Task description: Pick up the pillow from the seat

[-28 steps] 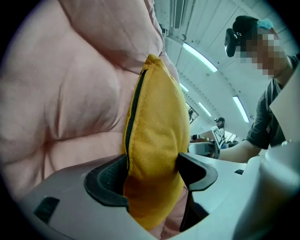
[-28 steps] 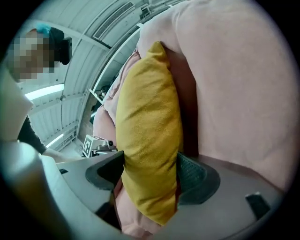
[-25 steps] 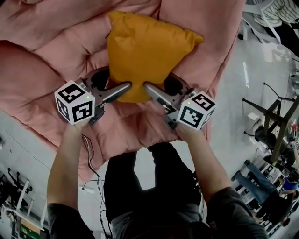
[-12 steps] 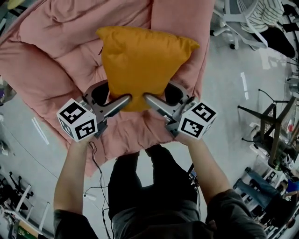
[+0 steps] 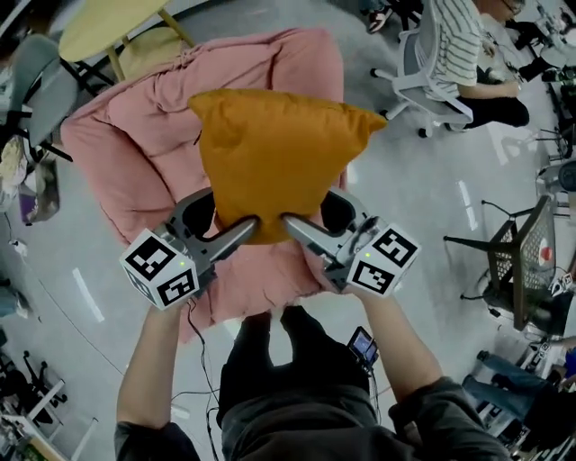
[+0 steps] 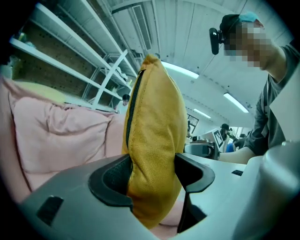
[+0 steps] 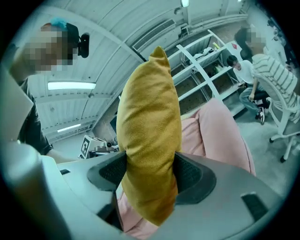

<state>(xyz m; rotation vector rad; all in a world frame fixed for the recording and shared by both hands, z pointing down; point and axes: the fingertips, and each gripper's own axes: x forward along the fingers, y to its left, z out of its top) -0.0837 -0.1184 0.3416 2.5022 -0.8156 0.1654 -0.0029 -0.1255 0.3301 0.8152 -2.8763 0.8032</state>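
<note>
The mustard-yellow pillow hangs in the air above the pink padded seat, gripped at its near edge by both grippers. My left gripper is shut on the pillow's lower left corner, and my right gripper is shut on its lower right corner. In the left gripper view the pillow stands upright, pinched between the dark pads, with the pink seat behind it. The right gripper view shows the same pinch on the pillow, its fabric squeezed between both pads.
A person in a striped shirt sits on a white office chair at the upper right. A yellow-topped table stands behind the seat. A black metal frame is at the right. White shelving lines the wall.
Both grippers have risen together with the pillow. The pink seat now lies well below, looks smaller, and more floor and furniture show around it.
</note>
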